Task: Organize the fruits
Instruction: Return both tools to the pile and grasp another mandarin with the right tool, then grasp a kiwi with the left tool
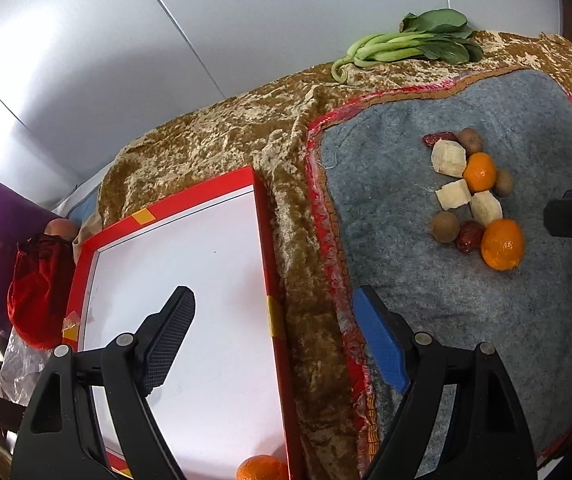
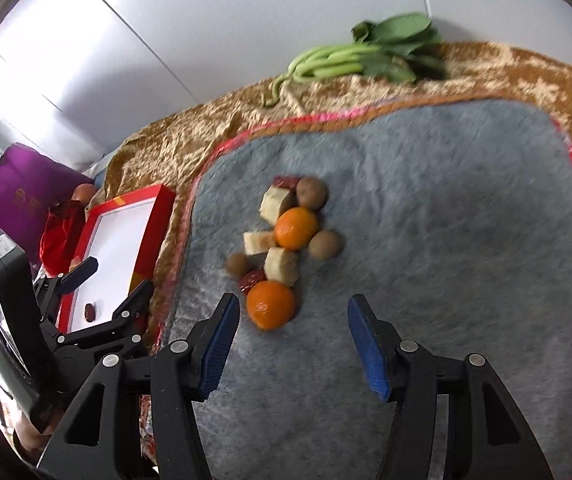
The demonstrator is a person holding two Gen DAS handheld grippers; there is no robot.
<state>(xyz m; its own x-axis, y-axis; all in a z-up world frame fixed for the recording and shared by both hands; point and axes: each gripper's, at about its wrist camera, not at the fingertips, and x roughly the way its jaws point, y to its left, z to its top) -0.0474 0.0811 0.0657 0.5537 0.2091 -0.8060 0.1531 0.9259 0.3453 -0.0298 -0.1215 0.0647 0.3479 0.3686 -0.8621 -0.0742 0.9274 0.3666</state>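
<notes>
A cluster of fruit point(image 2: 286, 240) lies mid-mat on the grey mat point(image 2: 446, 240), its nearest orange point(image 2: 270, 305) just beyond the right gripper point(image 2: 294, 316), jaws apart and empty. At nine o'clock, the left gripper point(image 1: 273, 304), also spread wide and empty, hangs over the red-rimmed box point(image 1: 263, 240), where another orange point(image 1: 261, 468) and a red date point(image 2: 90, 312) sit. Greens point(image 2: 366, 52) lie at twelve o'clock.
</notes>
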